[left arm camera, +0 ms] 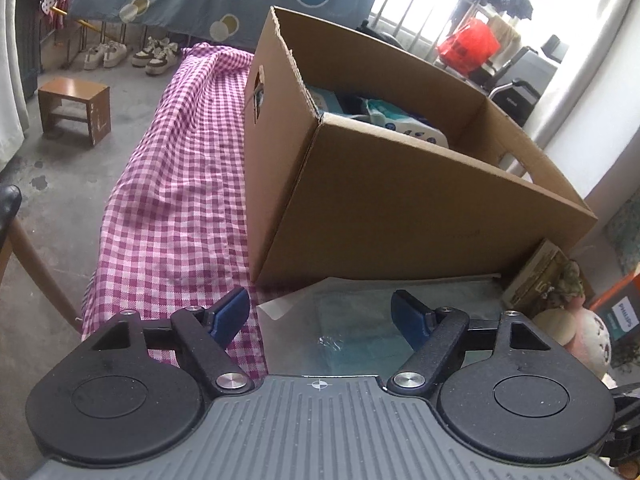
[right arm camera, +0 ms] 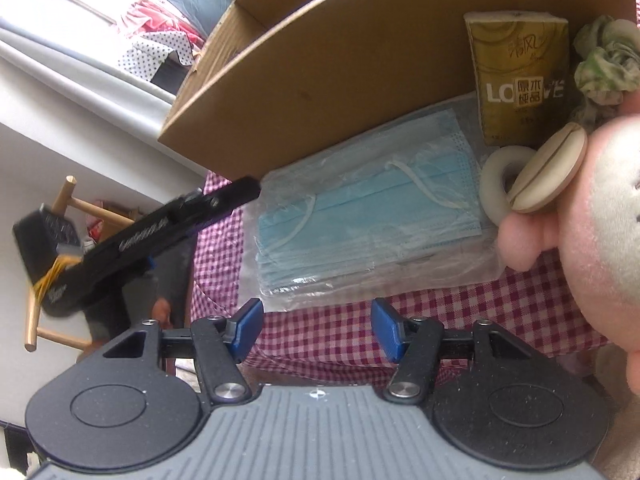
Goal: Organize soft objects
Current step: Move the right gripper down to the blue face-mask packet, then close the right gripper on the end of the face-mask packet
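Note:
A clear bag of blue face masks [right arm camera: 368, 216] lies on the pink checked cloth [right arm camera: 340, 336] against the cardboard box [right arm camera: 340, 64]. My right gripper [right arm camera: 316, 330] is open and empty just in front of the bag. My left gripper [left arm camera: 320, 314] is open, its fingers on either side of the bag's near end [left arm camera: 352, 336], empty. The other gripper [right arm camera: 160, 236] shows at the left of the right wrist view. A gold tissue pack [right arm camera: 520, 80] and a pink plush toy [right arm camera: 592, 224] sit right of the bag. The box [left arm camera: 400, 184] holds soft packs [left arm camera: 404, 120].
A crumpled green cloth [right arm camera: 604, 64] lies by the tissue pack. The plush toy [left arm camera: 580, 336] and the tissue pack [left arm camera: 540, 280] show right of the box. A small wooden stool [left arm camera: 76, 108] and shoes [left arm camera: 132, 54] stand on the floor to the left. A wooden chair [right arm camera: 52, 264] stands beside the cloth.

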The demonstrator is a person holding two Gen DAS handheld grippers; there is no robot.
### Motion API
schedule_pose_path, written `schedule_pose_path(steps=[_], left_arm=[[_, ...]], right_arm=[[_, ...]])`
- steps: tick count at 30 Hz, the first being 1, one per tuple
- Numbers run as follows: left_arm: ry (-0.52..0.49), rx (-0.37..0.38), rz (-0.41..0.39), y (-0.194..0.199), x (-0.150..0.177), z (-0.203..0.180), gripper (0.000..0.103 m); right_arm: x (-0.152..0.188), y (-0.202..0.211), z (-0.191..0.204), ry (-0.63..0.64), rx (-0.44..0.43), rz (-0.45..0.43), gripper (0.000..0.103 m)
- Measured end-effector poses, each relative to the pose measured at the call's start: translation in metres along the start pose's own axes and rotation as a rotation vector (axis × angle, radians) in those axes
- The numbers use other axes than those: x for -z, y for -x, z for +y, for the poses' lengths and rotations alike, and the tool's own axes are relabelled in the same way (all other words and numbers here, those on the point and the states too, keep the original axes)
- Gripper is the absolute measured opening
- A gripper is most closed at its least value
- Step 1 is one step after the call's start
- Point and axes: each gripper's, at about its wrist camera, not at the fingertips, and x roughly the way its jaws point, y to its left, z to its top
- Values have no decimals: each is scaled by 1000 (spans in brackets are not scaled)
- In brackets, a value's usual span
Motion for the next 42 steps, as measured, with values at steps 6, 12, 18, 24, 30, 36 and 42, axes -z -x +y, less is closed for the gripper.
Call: schedule_pose_path(steps=[6,12,18,24,30,36,42], left_arm=[[-1,13,6,-3,-1,3,76],[30,58,18,0,1,2,77],[22,83,52,12,7,0,75],[59,167,87,39,26,4,75],[93,239,118,65,49,1,75],[94,282,155,79,70,-10,75],[117,332,206,86,93,-20,75]], right_arm=[[4,-2,-11,-26,-5,11,63],[3,-1,-17,-44,-24,8,63],[2,3,-22,-69,-41,5,63],[7,8,-31,-106,-62,4,63],[16,13,-47,-182,-112,1,66],[27,18,-60,-261,-158,-5,66],[42,14,-75,-340,-172,32,66]])
